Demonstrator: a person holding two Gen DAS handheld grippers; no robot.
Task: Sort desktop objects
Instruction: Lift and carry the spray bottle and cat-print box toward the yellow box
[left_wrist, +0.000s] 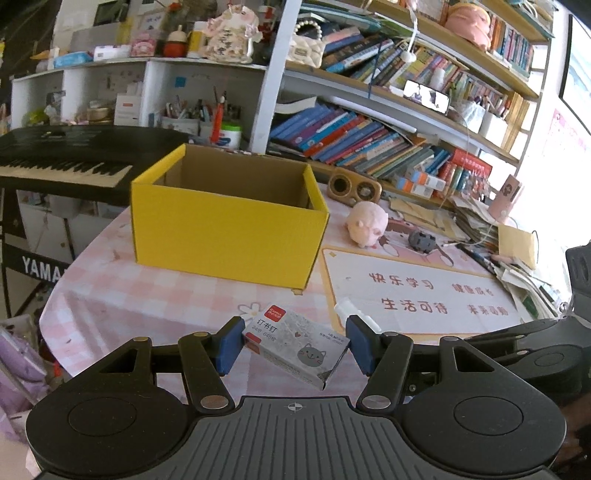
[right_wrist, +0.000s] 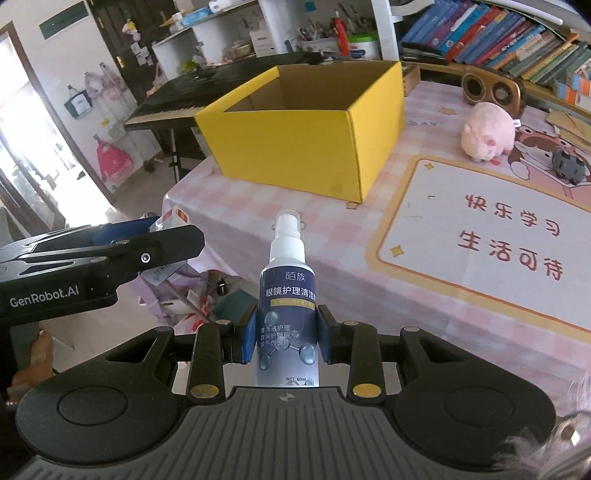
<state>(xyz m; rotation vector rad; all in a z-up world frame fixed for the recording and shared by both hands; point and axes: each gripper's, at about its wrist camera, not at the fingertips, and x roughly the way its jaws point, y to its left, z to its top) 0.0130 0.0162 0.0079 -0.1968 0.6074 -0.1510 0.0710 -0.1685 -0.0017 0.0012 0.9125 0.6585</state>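
Both grippers grasp: left (left_wrist: 293, 345) a staple box (left_wrist: 295, 349), right (right_wrist: 288, 338) a spray bottle (right_wrist: 288, 295), base hidden.

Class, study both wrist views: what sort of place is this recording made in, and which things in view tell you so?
Most likely a home study or a child's room. Crowded bookshelves line the wall, an electronic keyboard stands beside the table, and a pink checked tablecloth with a plush pig covers the desk.

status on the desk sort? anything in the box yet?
Done: nothing visibly in the yellow box; its floor is mostly hidden. In hand: left claw grips a staple box, right claw a lens-cleaner spray bottle, both short of the box. Left: drop both; pink plush pig and a small grey gadget remain on the table.
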